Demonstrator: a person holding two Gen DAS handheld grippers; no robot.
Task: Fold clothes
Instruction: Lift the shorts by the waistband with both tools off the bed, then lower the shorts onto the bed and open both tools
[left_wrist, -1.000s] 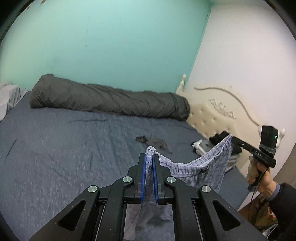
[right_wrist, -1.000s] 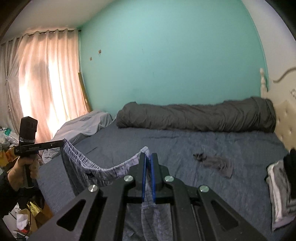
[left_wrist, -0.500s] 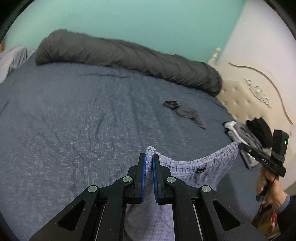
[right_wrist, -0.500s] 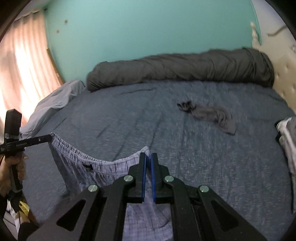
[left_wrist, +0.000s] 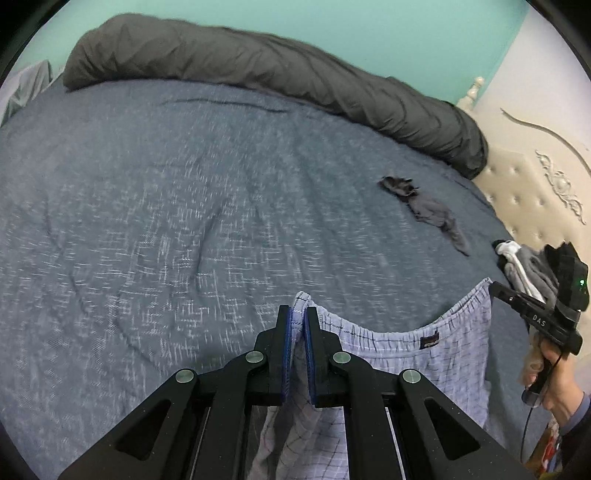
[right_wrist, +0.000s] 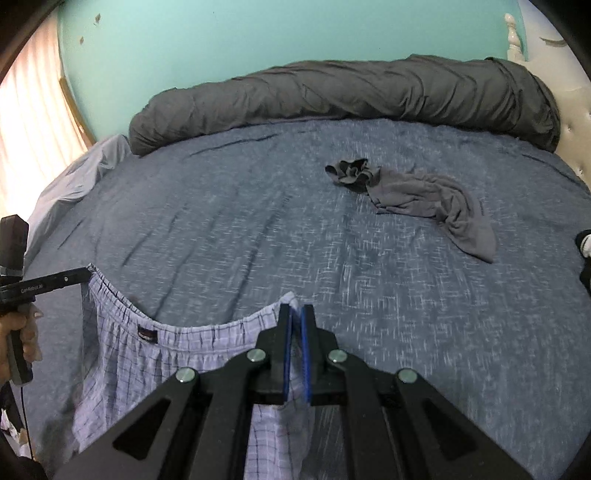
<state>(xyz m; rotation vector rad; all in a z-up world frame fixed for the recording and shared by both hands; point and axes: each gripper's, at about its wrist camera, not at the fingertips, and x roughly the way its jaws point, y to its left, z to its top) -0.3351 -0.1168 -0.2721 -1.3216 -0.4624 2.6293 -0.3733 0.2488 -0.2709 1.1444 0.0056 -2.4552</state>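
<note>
Light checked boxer shorts (left_wrist: 424, 354) hang stretched by the waistband between my two grippers, above the near edge of the blue bed (left_wrist: 166, 206). My left gripper (left_wrist: 297, 317) is shut on one end of the waistband. My right gripper (right_wrist: 295, 314) is shut on the other end; it also shows in the left wrist view (left_wrist: 493, 286). The shorts (right_wrist: 122, 354) sag in the middle, and their legs hang below. In the right wrist view the left gripper (right_wrist: 86, 275) shows at the far left.
A grey crumpled garment (right_wrist: 424, 195) lies on the bed (right_wrist: 221, 229) toward the right. A rolled dark duvet (left_wrist: 258, 70) runs along the far edge. A pile of clothes (left_wrist: 528, 266) sits by the cream headboard (left_wrist: 524, 192). Curtains (right_wrist: 26, 122) hang at the left.
Both grippers have tilted down and moved forward over the bed with the shorts held between them. The bed now fills both views and the waistband sits lower.
</note>
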